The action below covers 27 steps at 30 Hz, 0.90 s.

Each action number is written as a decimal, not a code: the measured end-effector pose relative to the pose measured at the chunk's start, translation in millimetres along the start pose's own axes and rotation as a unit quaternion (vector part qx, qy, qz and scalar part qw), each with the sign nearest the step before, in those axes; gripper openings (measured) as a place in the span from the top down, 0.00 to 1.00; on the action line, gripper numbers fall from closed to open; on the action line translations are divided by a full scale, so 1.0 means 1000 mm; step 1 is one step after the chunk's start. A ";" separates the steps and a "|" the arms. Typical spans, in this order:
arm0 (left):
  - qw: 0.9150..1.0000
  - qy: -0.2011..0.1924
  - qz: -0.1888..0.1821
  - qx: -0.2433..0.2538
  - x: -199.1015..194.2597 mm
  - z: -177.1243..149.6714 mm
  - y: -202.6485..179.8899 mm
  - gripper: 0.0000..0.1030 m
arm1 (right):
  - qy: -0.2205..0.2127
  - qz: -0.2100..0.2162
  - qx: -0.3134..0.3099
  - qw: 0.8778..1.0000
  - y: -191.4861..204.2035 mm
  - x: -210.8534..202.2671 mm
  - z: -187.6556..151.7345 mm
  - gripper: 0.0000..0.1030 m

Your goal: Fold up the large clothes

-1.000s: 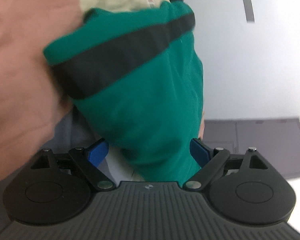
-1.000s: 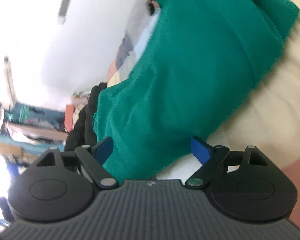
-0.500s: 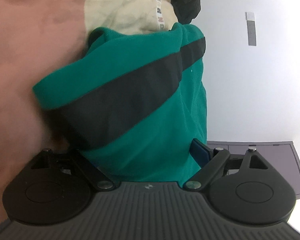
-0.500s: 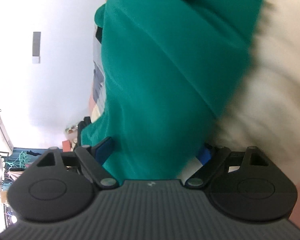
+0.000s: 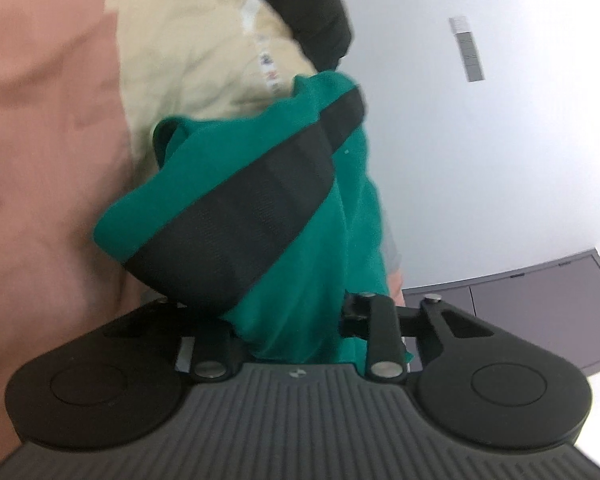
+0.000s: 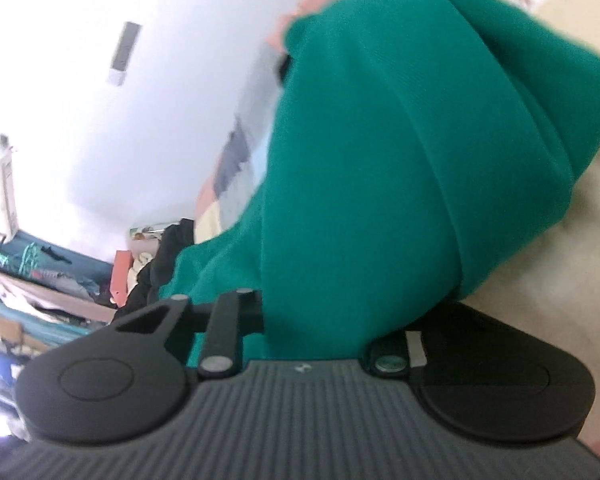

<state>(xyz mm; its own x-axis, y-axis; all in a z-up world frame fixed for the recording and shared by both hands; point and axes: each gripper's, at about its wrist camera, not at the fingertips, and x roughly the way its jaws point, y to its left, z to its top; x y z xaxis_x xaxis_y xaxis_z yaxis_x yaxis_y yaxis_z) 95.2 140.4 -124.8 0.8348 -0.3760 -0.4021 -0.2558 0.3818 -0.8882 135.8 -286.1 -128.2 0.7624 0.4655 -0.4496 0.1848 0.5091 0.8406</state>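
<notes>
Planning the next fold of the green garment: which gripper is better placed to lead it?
Neither clearly: left gripper and right gripper are both closing on the green garment.

The garment (image 5: 300, 248) runs forward from between the left gripper (image 5: 288, 332) jaws. It lies on a bedsheet (image 5: 188, 60), with a blanket (image 5: 40, 140) to its left.

Your left gripper (image 5: 290, 332) is closing on the green garment (image 5: 300, 264), which lies beside the beige cloth (image 5: 196, 64).
</notes>
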 end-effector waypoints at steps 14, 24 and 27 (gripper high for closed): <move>0.999 0.011 0.006 0.045 -0.105 -0.044 -0.030 0.72 | -0.010 0.013 -0.078 0.997 0.028 -0.095 -0.026 0.73; 0.999 0.034 -0.007 0.032 -0.098 -0.042 -0.018 0.50 | -0.002 0.017 -0.023 1.000 0.014 -0.098 -0.030 0.54; 0.998 0.022 -0.027 0.056 -0.103 -0.043 -0.028 0.49 | -0.027 0.038 -0.040 0.998 0.019 -0.109 -0.030 0.53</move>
<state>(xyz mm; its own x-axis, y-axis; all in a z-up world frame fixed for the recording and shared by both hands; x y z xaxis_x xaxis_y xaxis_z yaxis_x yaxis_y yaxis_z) -4.7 132.3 -67.8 0.8228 -0.4346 -0.3662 -0.1535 0.4504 -0.8795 37.6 -305.4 -72.4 0.8055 0.4655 -0.3667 0.0775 0.5307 0.8440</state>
